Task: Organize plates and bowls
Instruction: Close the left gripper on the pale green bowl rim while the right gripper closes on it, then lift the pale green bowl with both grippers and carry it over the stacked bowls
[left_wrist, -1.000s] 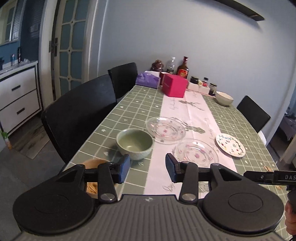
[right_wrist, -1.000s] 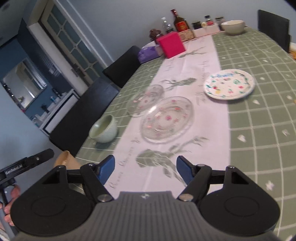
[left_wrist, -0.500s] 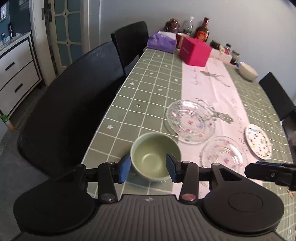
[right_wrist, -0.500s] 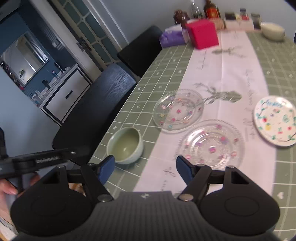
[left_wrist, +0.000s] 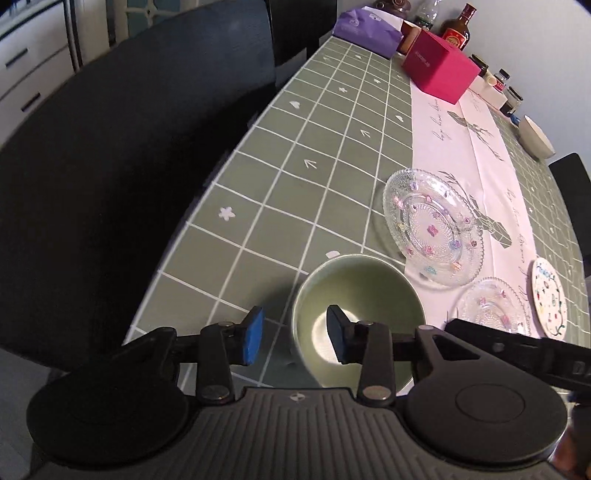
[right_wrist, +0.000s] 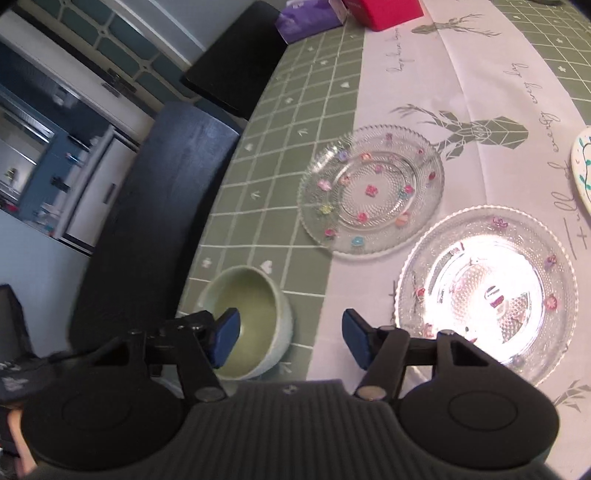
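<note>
Left wrist view: the green bowl (left_wrist: 356, 302) is seen at the table (left_wrist: 325, 155) edge, its near rim straddled by the closing left tool (left_wrist: 294, 340), pads not yet pressed. Beside the bowl, the right tool (right_wrist: 290, 341) is closing on nothing, the nearer glass plate (right_wrist: 487, 291) just beyond.

A long desk (left_wrist: 332, 155) under a green grid-patterned cloth is carrying a white runner printed with grey deer (left_wrist: 480, 155) down its middle. A magenta cardboard box (left_wrist: 439, 72) is sitting on the runner's far end, with a purple tissue pack (left_wrist: 365, 27) lying just beside it. An amber liquor bottle (left_wrist: 456, 31) and small dark-lidded jars (left_wrist: 511, 98) are standing behind the box. Two black chairs (right_wrist: 177, 206) are lining the desk's edge. White drawers (left_wrist: 29, 70) are showing beyond them.
</note>
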